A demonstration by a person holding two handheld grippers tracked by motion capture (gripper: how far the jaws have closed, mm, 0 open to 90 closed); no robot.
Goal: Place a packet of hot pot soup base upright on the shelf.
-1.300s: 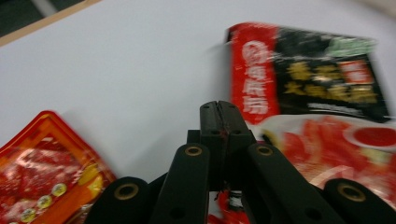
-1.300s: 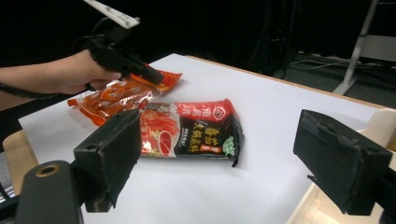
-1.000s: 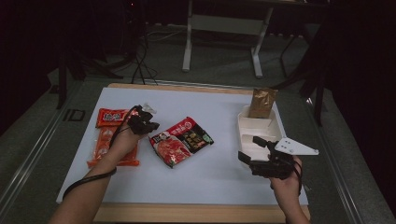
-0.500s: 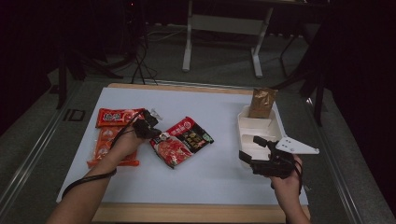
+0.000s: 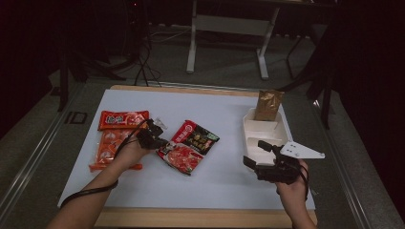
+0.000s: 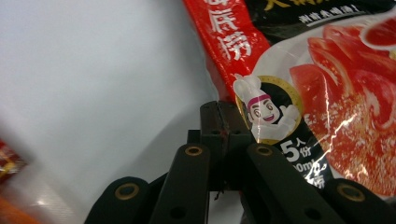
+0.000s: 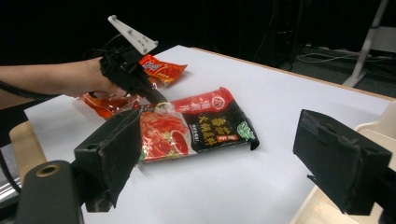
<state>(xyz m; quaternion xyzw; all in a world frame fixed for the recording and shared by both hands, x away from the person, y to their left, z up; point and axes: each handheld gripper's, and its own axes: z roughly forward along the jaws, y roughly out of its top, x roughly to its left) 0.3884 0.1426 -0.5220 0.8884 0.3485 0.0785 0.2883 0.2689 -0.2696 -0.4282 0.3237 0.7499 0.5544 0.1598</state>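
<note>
Left hand-held gripper (image 5: 160,141) at slantwise sauce packet (image 5: 188,146)

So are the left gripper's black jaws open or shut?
Shut: the left gripper has its jaws pressed together, tips at the edge of the red-and-black glossy food pouch; nothing visibly clamped.

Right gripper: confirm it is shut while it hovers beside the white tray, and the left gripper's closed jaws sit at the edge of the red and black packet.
Not shut: the right gripper stands open, its jaws wide apart in the right gripper view. The white tray, left gripper and red and black packet are as stated.
</note>
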